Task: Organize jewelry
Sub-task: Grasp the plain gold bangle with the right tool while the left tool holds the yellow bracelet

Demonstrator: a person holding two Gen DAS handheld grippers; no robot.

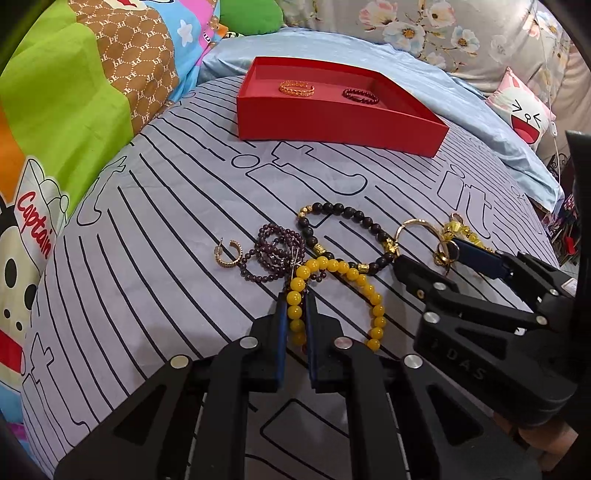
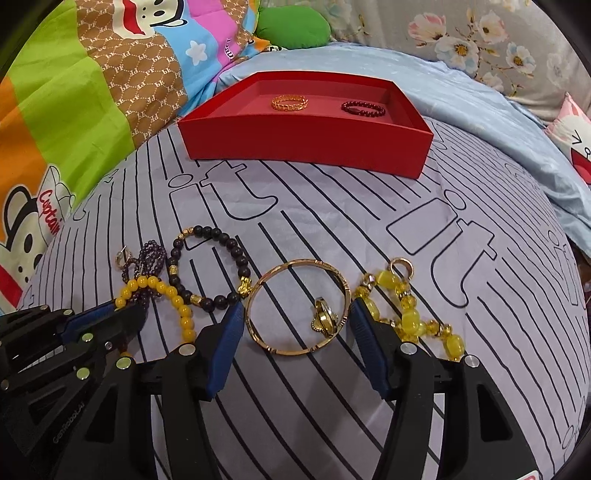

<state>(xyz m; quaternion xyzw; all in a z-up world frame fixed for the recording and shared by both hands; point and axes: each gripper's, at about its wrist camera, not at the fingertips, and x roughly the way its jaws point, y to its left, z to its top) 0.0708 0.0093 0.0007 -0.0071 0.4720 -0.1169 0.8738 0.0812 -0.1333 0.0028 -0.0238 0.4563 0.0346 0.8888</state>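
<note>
My left gripper is shut on the yellow bead bracelet, which lies on the striped bedsheet. My right gripper is open, its fingers on either side of a gold bangle with small gold rings inside it. A black bead bracelet, a purple bead strand, a gold hoop earring and a chunky yellow crystal bracelet lie nearby. The red tray at the back holds a gold woven bracelet and a dark red bead bracelet.
A colourful cartoon quilt is piled at the left. A light blue blanket and floral fabric lie behind and to the right of the tray. A cartoon face cushion sits far right.
</note>
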